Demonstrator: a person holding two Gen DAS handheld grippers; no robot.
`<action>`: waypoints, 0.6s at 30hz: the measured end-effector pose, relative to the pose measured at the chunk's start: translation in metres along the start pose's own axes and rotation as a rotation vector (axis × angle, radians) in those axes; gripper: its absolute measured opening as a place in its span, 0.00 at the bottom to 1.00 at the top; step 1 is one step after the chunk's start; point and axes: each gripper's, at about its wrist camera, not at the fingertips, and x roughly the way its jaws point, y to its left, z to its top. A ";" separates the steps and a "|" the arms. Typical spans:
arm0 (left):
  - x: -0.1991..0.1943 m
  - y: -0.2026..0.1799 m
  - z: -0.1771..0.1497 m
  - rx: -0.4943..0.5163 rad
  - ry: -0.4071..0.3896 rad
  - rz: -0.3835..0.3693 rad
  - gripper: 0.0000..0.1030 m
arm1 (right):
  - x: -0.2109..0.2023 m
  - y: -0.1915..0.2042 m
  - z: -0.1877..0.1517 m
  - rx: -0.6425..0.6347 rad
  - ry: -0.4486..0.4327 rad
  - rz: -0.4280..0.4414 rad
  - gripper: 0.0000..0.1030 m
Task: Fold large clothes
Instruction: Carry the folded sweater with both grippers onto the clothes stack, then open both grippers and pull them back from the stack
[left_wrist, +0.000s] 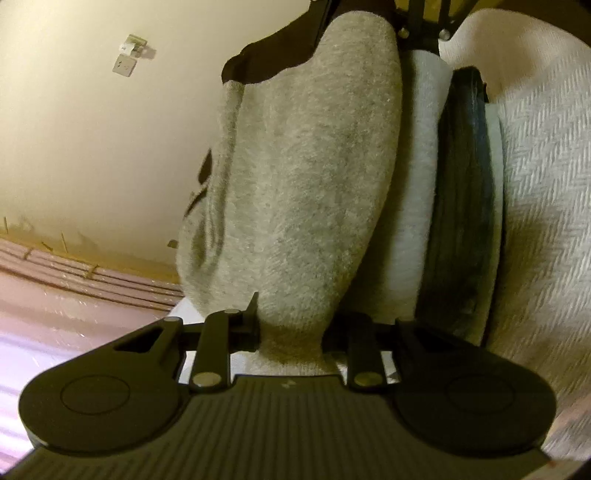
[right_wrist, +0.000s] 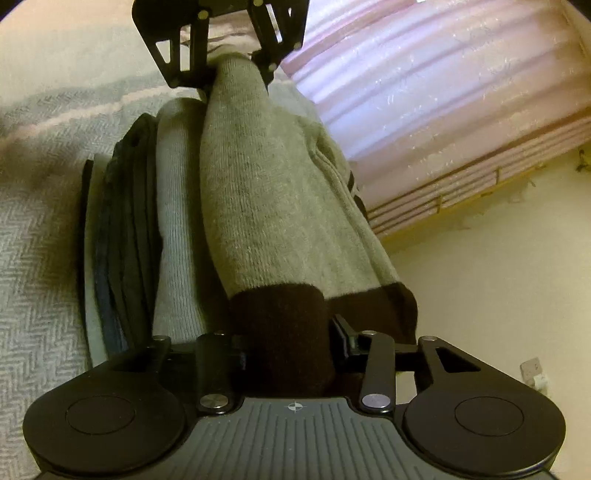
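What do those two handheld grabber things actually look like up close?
Both are matte black. The left gripper and right gripper each have a ribbed grey-black body, two round discs with circular insets, flat linkage bars with silver rivets, and a small white mark at centre. No cables or sleeves show.

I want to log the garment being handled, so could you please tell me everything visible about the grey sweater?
The grey sweater is a fuzzy knit, folded into a long thick bundle, with a dark brown band at one end and dark marks along one edge. It stretches between the left gripper and the right gripper, each with sweater between its fingers. It lies alongside a stack of folded clothes, a pale grey knit nearest, on a herringbone bedspread.
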 end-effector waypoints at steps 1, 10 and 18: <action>0.000 0.003 0.000 0.007 0.000 0.002 0.29 | 0.003 0.002 0.001 0.010 0.007 0.003 0.42; -0.017 0.004 -0.046 -0.337 0.148 -0.050 0.33 | -0.033 0.001 -0.021 0.144 0.130 0.022 0.50; -0.069 0.025 -0.026 -0.761 0.122 -0.028 0.34 | -0.083 -0.020 -0.011 0.462 0.141 0.104 0.50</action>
